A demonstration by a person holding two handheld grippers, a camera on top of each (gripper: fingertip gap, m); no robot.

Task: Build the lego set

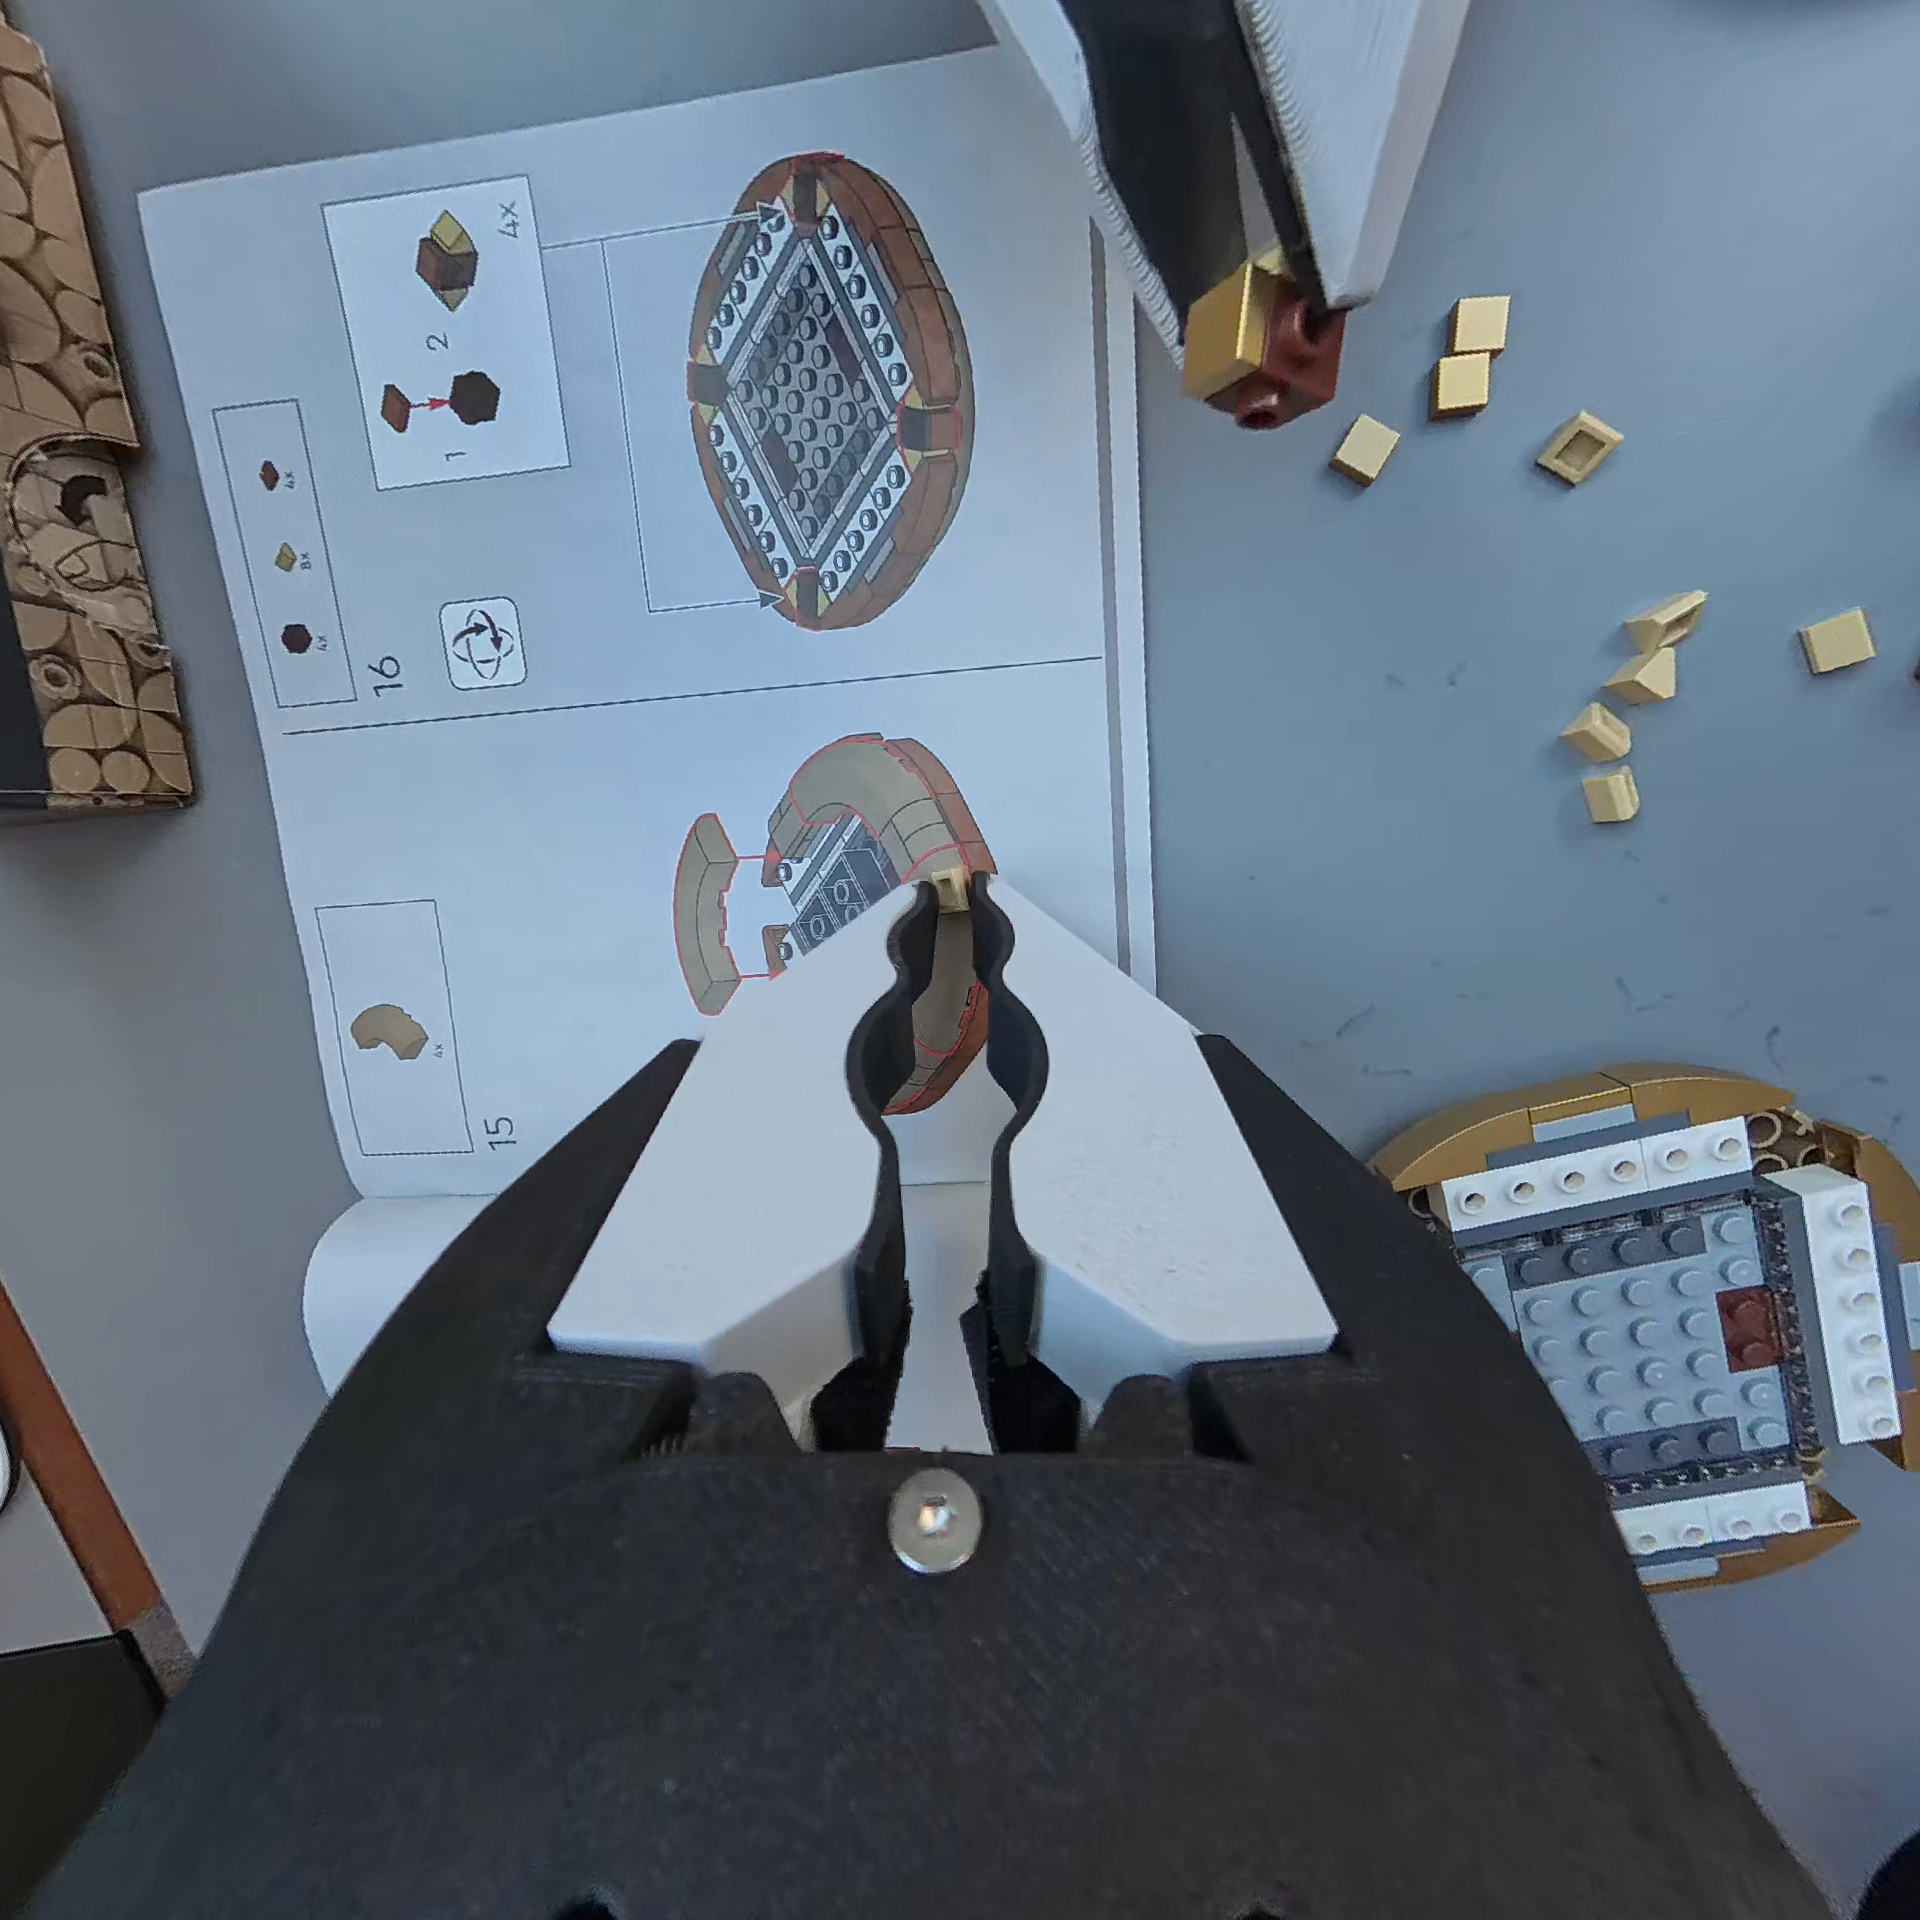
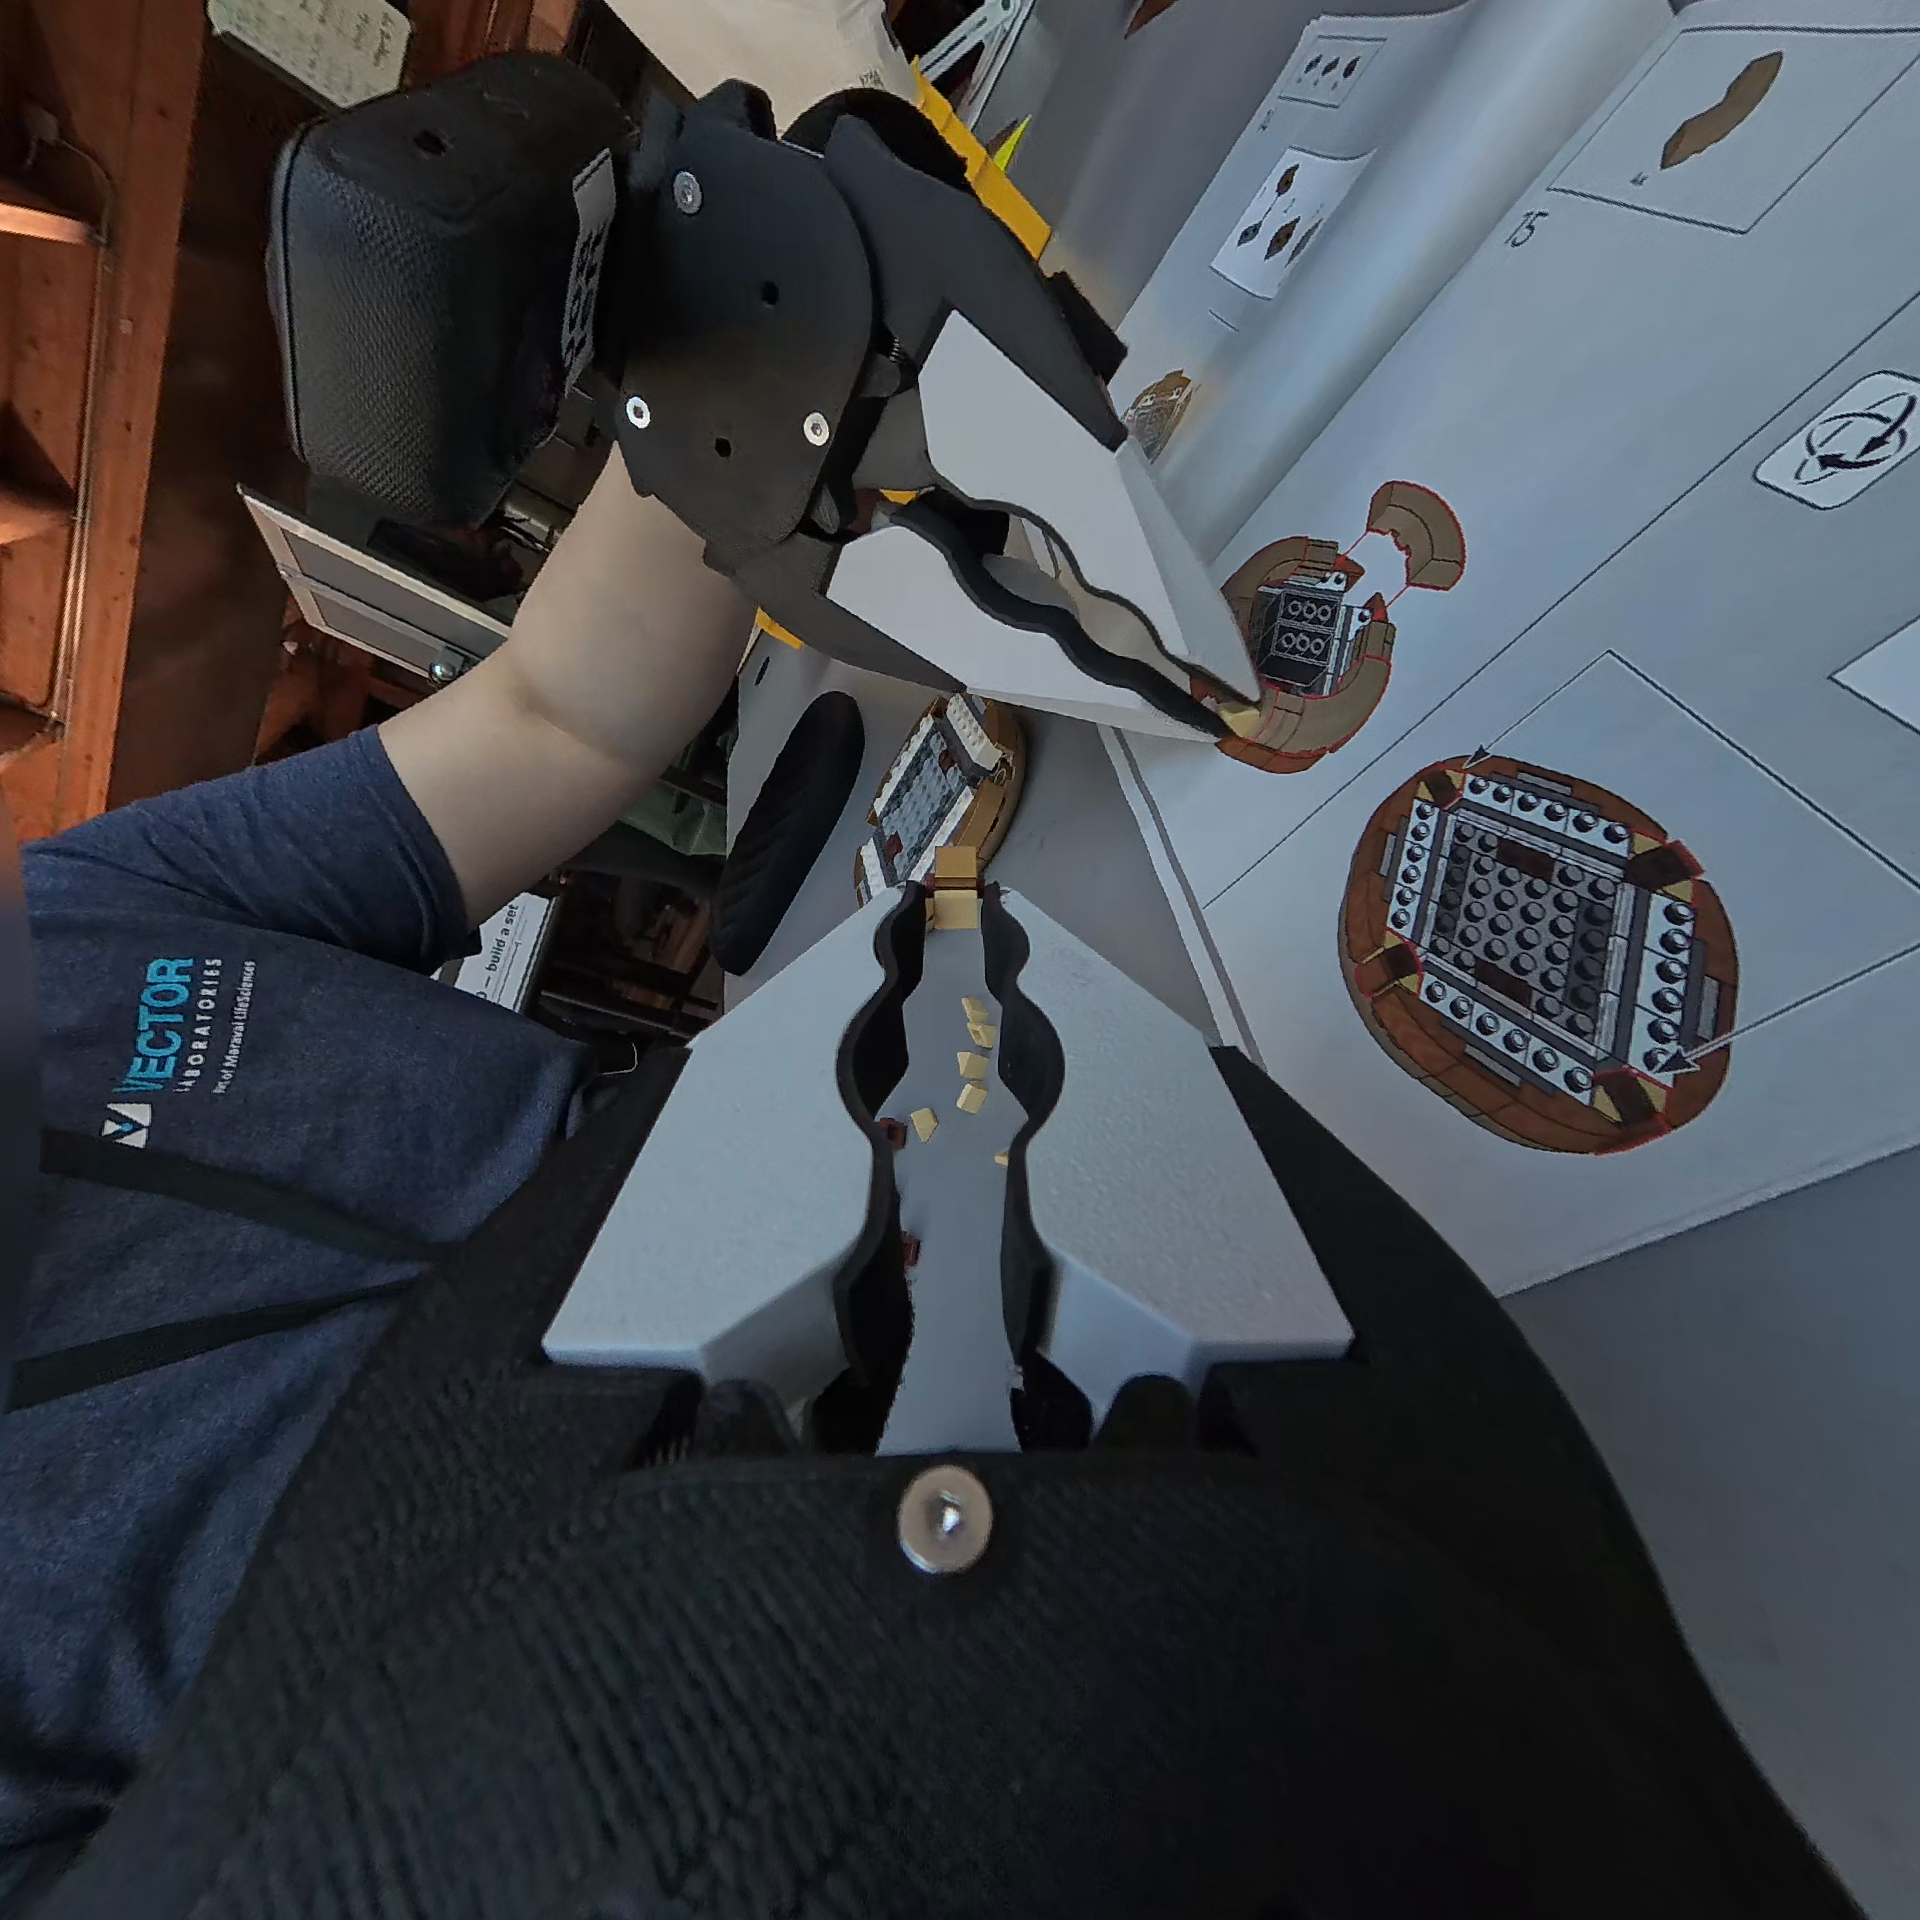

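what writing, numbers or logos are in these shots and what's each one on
I won't quote the writing; here is where it stands.
Booklet: printed step numbers and piece counts, readable.
Blue shirt: light logo and lettering, readable.
White sheet beside the sleeve: print partly hidden.
Note, top left corner: too blurred to read.
Left tongs: black-and-white code tag on the body, no words.

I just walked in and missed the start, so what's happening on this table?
A person is building a Lego set with two hand-held grippers. The right gripper is shut on a reddish-brown brick with a gold tile on it. The left gripper pinches a small tan tile above the open instruction booklet. The round base and loose tan tiles lie on the grey table.
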